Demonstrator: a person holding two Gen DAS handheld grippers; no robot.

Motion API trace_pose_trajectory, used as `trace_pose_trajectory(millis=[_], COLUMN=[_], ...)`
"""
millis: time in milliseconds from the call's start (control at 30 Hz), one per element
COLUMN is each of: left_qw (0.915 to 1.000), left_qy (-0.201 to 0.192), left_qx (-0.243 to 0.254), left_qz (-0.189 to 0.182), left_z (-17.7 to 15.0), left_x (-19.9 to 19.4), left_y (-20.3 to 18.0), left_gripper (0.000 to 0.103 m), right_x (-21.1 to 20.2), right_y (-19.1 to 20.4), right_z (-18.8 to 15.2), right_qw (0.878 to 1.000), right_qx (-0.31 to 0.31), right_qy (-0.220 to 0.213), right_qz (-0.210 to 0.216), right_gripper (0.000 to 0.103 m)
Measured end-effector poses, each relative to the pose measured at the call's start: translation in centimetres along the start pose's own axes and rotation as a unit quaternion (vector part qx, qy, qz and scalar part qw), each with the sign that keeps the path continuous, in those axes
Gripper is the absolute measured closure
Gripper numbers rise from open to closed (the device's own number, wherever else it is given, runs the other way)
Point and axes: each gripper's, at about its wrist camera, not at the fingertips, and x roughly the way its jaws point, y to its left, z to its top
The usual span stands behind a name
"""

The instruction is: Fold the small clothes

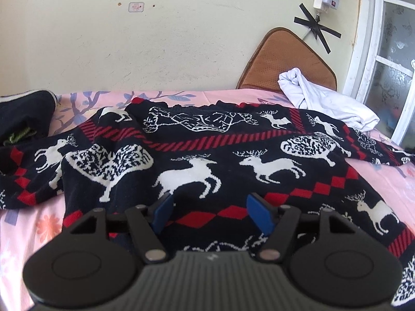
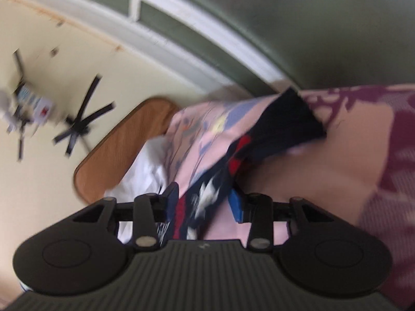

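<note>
A dark navy sweater [image 1: 197, 155] with white reindeer and red bands lies spread on the pink flowered bed sheet [image 1: 39, 223]. My left gripper [image 1: 210, 212] hovers over the sweater's near hem with its blue fingers [image 1: 163, 212] open and empty. In the blurred, tilted right wrist view, my right gripper [image 2: 205, 204] is closed on the sweater's sleeve [image 2: 259, 150], which runs out between the fingers to a dark cuff.
A crumpled white garment [image 1: 319, 96] lies at the back right of the bed beside a brown cushion [image 1: 282, 59] leaning on the wall. A dark garment [image 1: 23, 114] sits at the back left. A window frame [image 1: 371, 46] stands at the right.
</note>
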Motion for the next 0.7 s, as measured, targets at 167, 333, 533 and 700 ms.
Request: trace_pose_trajectory(millis=[167,333,533,700], left_qw=[0.9994,0.9952,0.9883,0.9868], left_qy=[-0.011,-0.065,-0.094,-0.071], left_qx=[-0.019,-0.061,-0.119,-0.145], left_qz=[-0.027,-0.042,-0.016,0.000], left_z=[0.4,1.5,0.7,-0.9], left_x=[-1.3,-5.1,-8.6,-8.5], left_y=[1.3,4.1,8.6,11.0], left_gripper=[0.039,0.038,0.035,0.035], right_x=[-1.6,-3.6,-2.2,3.6], right_y=[8.9,24.4,35.9,35.7], right_z=[1.8,-2.9,-18.1,-35.1], right_qw=[0.993,0.954,0.864,0.748], right_qx=[-0.054,-0.231,-0.417,-0.562], right_qy=[-0.083,-0.075,0.046,0.240], right_qz=[0.060,0.178,0.279,0.257], right_gripper=[0.095,0.095,0.095,0.080])
